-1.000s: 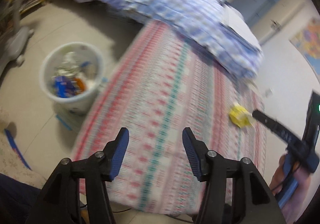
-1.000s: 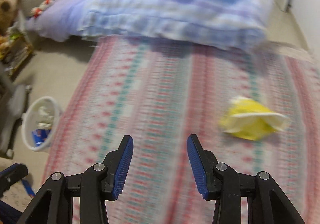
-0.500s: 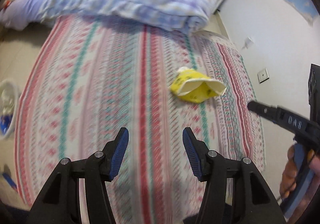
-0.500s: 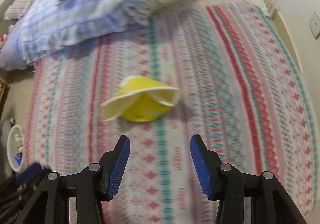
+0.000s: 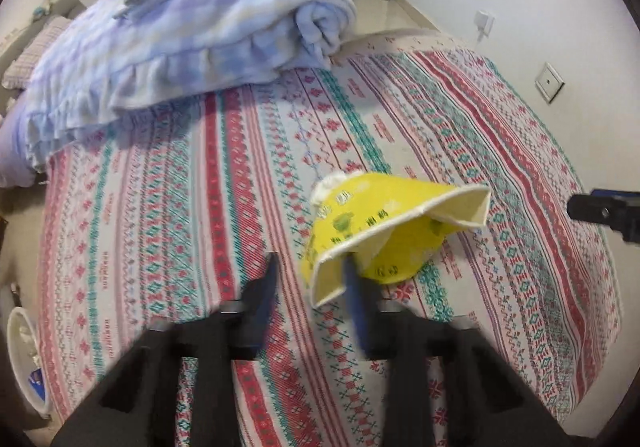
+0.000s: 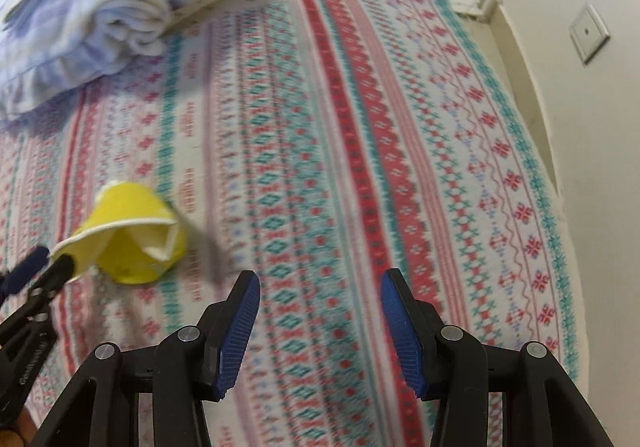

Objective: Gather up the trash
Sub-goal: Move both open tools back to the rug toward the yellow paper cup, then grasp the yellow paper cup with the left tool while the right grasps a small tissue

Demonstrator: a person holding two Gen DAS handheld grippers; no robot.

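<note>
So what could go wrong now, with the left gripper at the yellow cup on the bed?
1. The left gripper straddles only the crushed rim of the yellow cup, so the thin paper may fold and slip out.
2. The view is blurred from motion, so the gripper could snag the patterned bedcover.

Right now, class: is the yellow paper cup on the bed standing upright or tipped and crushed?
Tipped and crushed. The yellow paper cup lies on its side on the patterned bedspread, rim flattened and folded, mouth facing sideways.
</note>
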